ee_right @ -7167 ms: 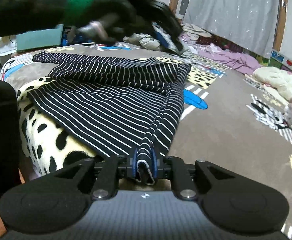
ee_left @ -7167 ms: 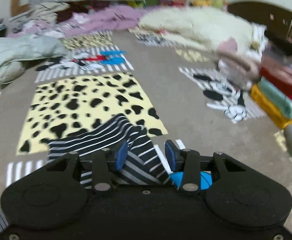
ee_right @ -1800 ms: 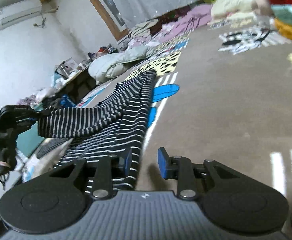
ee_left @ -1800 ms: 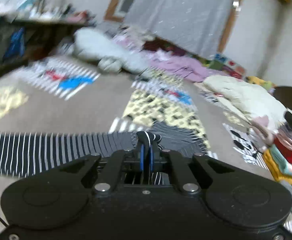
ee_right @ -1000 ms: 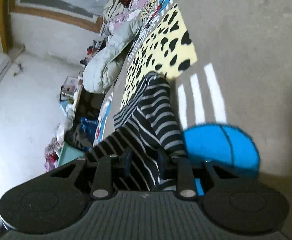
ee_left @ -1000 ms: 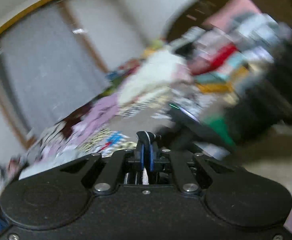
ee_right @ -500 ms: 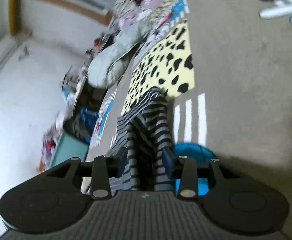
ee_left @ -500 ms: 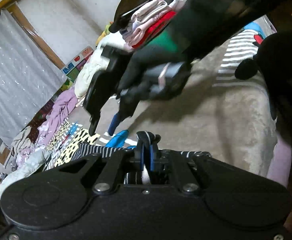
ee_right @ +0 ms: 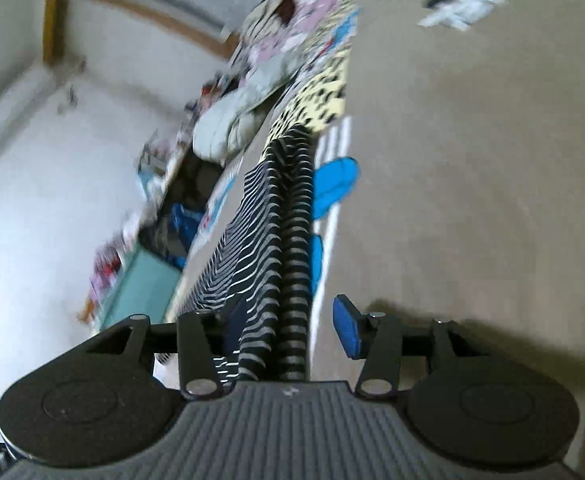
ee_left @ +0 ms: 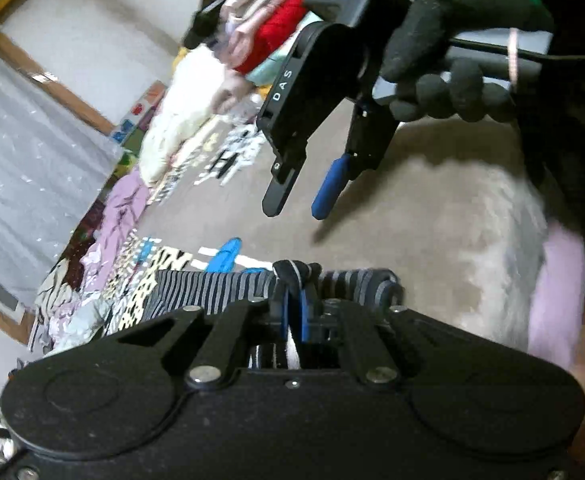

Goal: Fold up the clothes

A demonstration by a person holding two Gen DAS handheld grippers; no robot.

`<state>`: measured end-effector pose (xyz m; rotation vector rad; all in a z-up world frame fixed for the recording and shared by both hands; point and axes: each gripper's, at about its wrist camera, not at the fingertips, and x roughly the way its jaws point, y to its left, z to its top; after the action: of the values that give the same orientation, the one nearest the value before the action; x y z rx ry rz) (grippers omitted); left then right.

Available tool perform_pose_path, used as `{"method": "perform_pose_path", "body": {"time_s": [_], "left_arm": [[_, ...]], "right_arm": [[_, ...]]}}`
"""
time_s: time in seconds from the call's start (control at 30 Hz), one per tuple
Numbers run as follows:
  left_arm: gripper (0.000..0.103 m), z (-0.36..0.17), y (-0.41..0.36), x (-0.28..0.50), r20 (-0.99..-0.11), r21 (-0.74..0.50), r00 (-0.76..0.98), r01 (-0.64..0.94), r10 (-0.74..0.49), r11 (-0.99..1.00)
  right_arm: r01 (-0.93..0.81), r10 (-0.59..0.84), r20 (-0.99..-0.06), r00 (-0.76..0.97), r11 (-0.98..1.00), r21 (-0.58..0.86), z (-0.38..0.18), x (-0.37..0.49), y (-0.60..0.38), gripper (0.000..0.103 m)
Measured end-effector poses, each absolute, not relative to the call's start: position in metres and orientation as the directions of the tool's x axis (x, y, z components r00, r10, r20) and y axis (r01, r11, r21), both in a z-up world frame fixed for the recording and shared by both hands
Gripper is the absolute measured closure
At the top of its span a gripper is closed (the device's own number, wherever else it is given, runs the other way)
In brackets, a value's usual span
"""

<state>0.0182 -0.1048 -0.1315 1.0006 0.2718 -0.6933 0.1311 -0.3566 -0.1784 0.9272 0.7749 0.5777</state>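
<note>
A black garment with thin white stripes (ee_left: 212,286) lies on the patterned blanket. My left gripper (ee_left: 292,312) is shut on a bunched edge of it, and a tuft of cloth sticks up above the blue pads. The right gripper (ee_left: 298,206), held by a black-gloved hand (ee_left: 444,52), hangs open in the air above and beyond the left one. In the right wrist view the striped garment (ee_right: 276,240) runs away in long folds between the spread fingers of my right gripper (ee_right: 288,328), whose blue right pad (ee_right: 346,332) stands clear of the cloth.
The grey-brown blanket (ee_right: 472,140) has yellow leopard-print (ee_right: 312,92) and blue patches (ee_right: 332,184). Folded clothes are stacked at the back (ee_left: 260,44), with a cream bundle (ee_left: 184,108) and a pale green quilt (ee_right: 228,124). A teal box (ee_right: 140,292) stands at the left.
The right gripper has lifted off the striped garment and its jaws have opened wider. My left gripper has kept its hold on the bunched edge while both views swung.
</note>
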Motion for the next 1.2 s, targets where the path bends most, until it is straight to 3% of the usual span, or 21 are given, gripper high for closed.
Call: {"method": "perform_pose_path", "body": {"time_s": [0.07, 0.13, 0.2, 0.37, 0.43, 0.5, 0.73, 1.03, 1.2], "left_arm": [[0.094, -0.13, -0.104, 0.015, -0.542, 0.654, 0.732, 0.676, -0.413, 0.34], [0.067, -0.128, -0.102, 0.011, -0.577, 0.625, 0.702, 0.709, -0.418, 0.328], [0.054, -0.127, -0.1, 0.007, -0.61, 0.595, 0.67, 0.74, -0.422, 0.315], [0.058, -0.092, -0.069, 0.027, -0.598, 0.447, 0.659, 0.746, -0.455, 0.493], [0.069, -0.078, -0.053, 0.054, -0.565, 0.392, 0.712, 0.676, -0.417, 0.623], [0.073, -0.068, -0.044, 0.087, -0.54, 0.36, 0.76, 0.597, -0.361, 0.717], [0.091, -0.062, -0.086, 0.207, -0.546, 0.213, 0.763, 0.526, -0.347, 0.823], [0.098, -0.129, -0.117, 0.327, -0.677, 0.177, 0.703, 0.443, -0.218, 0.879], [0.098, -0.125, -0.096, 0.336, -0.683, 0.047, 0.659, 0.471, -0.316, 0.881]], "right_arm": [[-0.083, 0.717, -0.309, 0.625, 0.454, 0.887, -0.191, 0.119, -0.356, 0.054], [-0.073, 0.707, -0.304, 0.639, 0.449, 0.89, -0.198, 0.11, -0.352, 0.054], [-0.105, 0.696, -0.317, 0.644, 0.491, 0.865, -0.191, 0.107, -0.345, 0.054], [-0.229, 0.666, -0.302, 0.682, 0.587, 0.777, -0.165, 0.099, -0.329, 0.055], [-0.278, 0.652, -0.315, 0.689, 0.64, 0.716, -0.157, 0.096, -0.32, 0.055], [-0.327, 0.645, -0.329, 0.689, 0.683, 0.654, -0.15, 0.095, -0.309, 0.057], [-0.526, 0.649, -0.382, 0.658, 0.759, 0.383, -0.135, 0.082, -0.257, 0.061], [-0.573, 0.64, -0.47, 0.608, 0.764, 0.298, -0.156, 0.08, -0.243, 0.063], [-0.591, 0.638, -0.49, 0.594, 0.76, 0.272, -0.165, 0.083, -0.238, 0.063]]}}
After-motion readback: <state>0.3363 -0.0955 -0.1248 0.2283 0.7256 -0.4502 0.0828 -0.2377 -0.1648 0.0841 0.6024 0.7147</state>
